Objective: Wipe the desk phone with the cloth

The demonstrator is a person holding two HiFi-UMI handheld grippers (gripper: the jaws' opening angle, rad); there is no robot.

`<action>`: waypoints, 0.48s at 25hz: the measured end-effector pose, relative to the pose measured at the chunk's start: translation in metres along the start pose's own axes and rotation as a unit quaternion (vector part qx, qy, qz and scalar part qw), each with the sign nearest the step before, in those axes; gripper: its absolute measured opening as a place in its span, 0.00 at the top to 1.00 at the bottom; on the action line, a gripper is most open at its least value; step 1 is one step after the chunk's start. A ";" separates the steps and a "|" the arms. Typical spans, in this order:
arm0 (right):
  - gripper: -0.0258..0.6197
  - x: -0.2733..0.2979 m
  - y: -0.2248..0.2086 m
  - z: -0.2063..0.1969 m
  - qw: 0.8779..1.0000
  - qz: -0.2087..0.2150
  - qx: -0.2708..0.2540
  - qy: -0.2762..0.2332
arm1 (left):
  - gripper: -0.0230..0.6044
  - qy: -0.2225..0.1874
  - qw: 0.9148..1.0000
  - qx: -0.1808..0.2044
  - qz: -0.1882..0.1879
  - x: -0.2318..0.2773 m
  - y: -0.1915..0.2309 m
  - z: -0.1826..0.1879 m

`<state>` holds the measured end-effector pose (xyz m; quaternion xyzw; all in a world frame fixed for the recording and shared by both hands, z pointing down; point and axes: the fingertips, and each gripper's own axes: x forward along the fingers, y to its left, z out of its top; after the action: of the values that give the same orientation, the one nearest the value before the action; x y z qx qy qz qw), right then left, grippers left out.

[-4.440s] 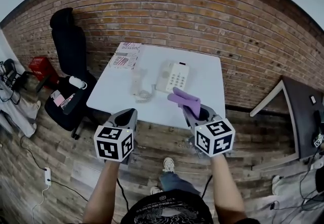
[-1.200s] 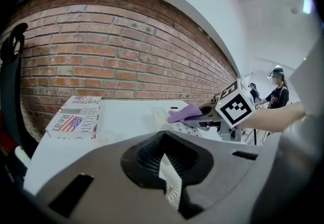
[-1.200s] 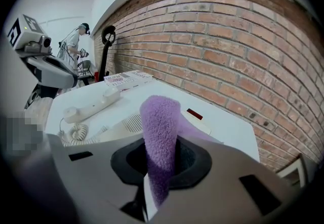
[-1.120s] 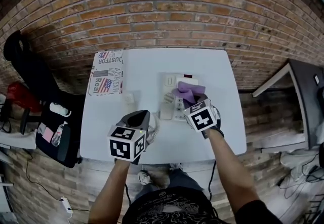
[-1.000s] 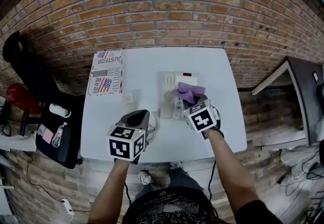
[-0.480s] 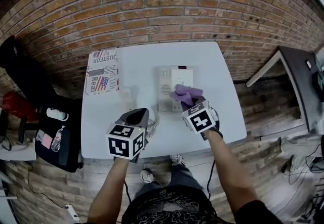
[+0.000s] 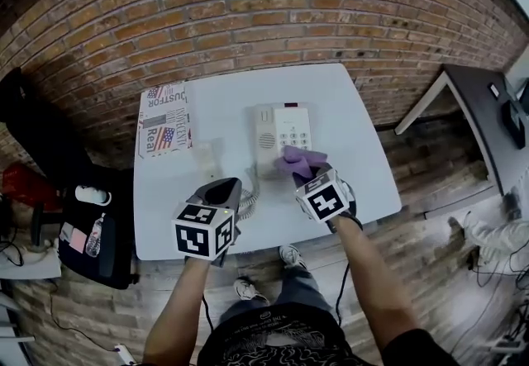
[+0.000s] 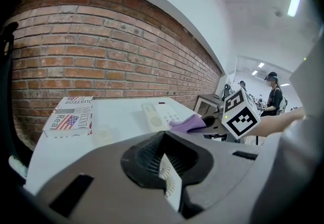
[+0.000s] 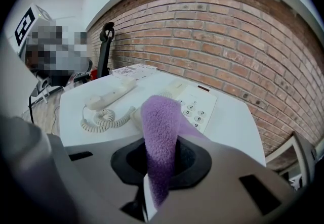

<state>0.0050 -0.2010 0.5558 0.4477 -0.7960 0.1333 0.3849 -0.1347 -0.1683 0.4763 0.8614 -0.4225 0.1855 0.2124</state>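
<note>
Purple cloth (image 7: 299, 162), pinched in the right gripper's (image 7: 306, 176) closed jaws, free end over the near edge of the desk phone (image 7: 285, 131) directly ahead. Left gripper (image 7: 221, 188): jaws pressed together, empty. Handset (image 9: 109, 94) and coiled cord (image 9: 104, 118) lie ahead of it on the white table (image 7: 339, 104).

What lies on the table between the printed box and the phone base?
The handset lies there, off the phone base, and its coiled cord lies beside it. The right gripper view shows this most clearly.
</note>
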 end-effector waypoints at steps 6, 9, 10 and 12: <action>0.89 -0.007 0.011 -0.015 1.000 0.007 0.005 0.010 | 0.95 0.005 1.000 0.003 -0.003 -0.002 -0.001 -0.003; 0.89 -0.009 0.012 -0.017 1.000 0.006 0.002 0.008 | 0.95 0.004 1.000 0.002 -0.006 -0.002 -0.003 -0.001; 0.89 -0.011 0.012 -0.017 1.000 0.005 0.002 0.008 | 0.95 0.003 1.000 0.001 -0.008 -0.002 -0.004 0.000; 0.89 -0.018 0.009 -0.015 1.000 0.001 0.002 0.005 | 0.95 0.001 1.000 0.000 -0.010 0.000 -0.005 0.001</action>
<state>0.0101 -0.1769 0.5538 0.4468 -0.7942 0.1380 0.3880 -0.1304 -0.1663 0.4741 0.8652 -0.4138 0.1842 0.2150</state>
